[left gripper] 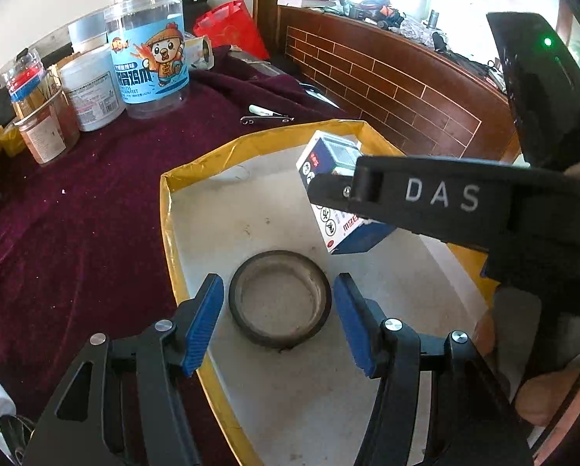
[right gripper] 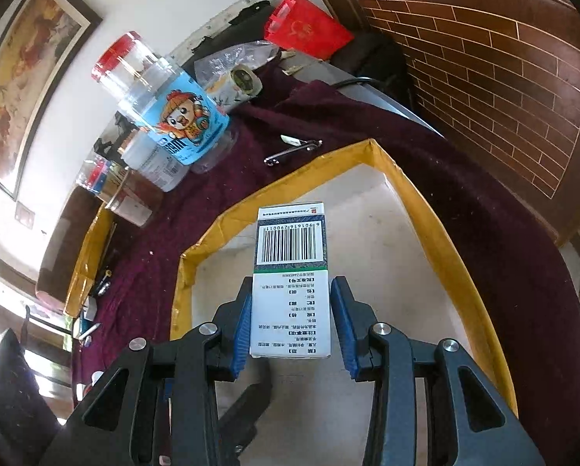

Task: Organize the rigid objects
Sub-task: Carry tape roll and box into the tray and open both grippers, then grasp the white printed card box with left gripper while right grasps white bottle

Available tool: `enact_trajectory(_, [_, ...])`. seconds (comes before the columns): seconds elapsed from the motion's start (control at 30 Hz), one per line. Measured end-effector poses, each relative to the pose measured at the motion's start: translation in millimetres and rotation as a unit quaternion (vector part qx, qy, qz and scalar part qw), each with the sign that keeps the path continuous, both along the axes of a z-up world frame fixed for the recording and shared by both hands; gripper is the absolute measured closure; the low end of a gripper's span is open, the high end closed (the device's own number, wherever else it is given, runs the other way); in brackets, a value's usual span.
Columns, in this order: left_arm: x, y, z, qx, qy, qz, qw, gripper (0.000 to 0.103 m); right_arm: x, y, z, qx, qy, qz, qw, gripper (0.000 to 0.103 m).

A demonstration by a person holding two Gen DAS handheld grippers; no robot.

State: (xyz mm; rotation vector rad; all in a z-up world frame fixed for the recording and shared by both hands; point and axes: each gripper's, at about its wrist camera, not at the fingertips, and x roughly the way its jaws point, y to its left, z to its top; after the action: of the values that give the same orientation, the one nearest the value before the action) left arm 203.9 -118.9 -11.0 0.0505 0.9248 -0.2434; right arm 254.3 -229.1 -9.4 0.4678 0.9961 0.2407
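Note:
A yellow-rimmed tray point(left gripper: 165, 194) with a grey floor lies on the maroon cloth. A black tape roll point(left gripper: 280, 305) lies flat on its floor. My left gripper point(left gripper: 278, 324) is open, its blue pads on either side of the roll without touching it. My right gripper point(right gripper: 291, 326) is shut on a white medicine box point(right gripper: 290, 291) with a barcode and holds it above the tray point(right gripper: 437, 225). In the left wrist view the box point(left gripper: 328, 163) hangs tilted over the tray's far part, partly hidden by the right gripper's black finger.
Several jars stand at the back left, among them a blue cartoon-label tub point(left gripper: 150, 66) and a white tub point(left gripper: 89, 93). Nail clippers point(left gripper: 266, 118) lie on the cloth behind the tray. A red bag point(left gripper: 231, 27) and a brick-pattern wooden panel point(left gripper: 387, 81) stand behind.

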Motion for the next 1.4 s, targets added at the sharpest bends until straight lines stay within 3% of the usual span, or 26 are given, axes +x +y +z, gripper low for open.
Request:
enact_trajectory(0.23, [-6,4,16,-0.002,-0.003,0.005,1.0000,0.045,-6,-1,10,-0.005,-0.018,-0.002,1.000,0.067])
enact_trajectory(0.3, [-12,7,22,-0.004,0.003,0.008,1.0000,0.045,-8,-4,14,-0.004,-0.028,-0.007,1.000,0.059])
enact_trajectory(0.37, [-18,13,29,-0.009,0.010,0.010,0.9999,0.045,-10,-7,18,-0.007,-0.039,-0.013,0.999,0.059])
enact_trajectory(0.53, [-56,35,53,-0.012,-0.010,0.018,0.9997,0.045,-14,-10,24,-0.002,-0.057,-0.015,0.998,0.059])
enact_trajectory(0.7, [-107,71,66,-0.017,-0.027,0.021,0.9992,0.041,-28,2,43,-0.023,-0.104,-0.004,0.994,0.059])
enact_trajectory(0.83, [-135,108,66,-0.027,-0.027,0.027,0.9989,0.041,-66,31,68,-0.029,-0.131,0.029,0.991,0.058])
enact_trajectory(0.93, [-152,142,65,-0.028,-0.032,0.046,0.9980,0.041,-103,56,79,-0.026,-0.141,0.060,0.988,0.047])
enact_trajectory(1.03, [-164,180,63,-0.017,-0.030,0.075,0.9966,0.040,-144,78,79,0.000,-0.151,0.103,0.983,0.046])
enact_trajectory(1.17, [-173,262,55,-0.019,-0.022,0.162,0.9864,0.032,-183,107,69,0.004,-0.144,0.151,0.978,0.046])
enact_trajectory(1.23, [-174,301,49,-0.026,-0.009,0.216,0.9760,0.032,-195,115,65,0.008,-0.139,0.165,0.977,0.046])
enact_trajectory(1.33, [-169,358,34,-0.022,0.024,0.300,0.9534,0.032,-209,127,60,-0.006,-0.139,0.174,0.975,0.046])
enact_trajectory(1.4, [-163,374,27,-0.029,0.031,0.311,0.9494,0.031,-214,132,57,-0.001,-0.136,0.181,0.974,0.046])
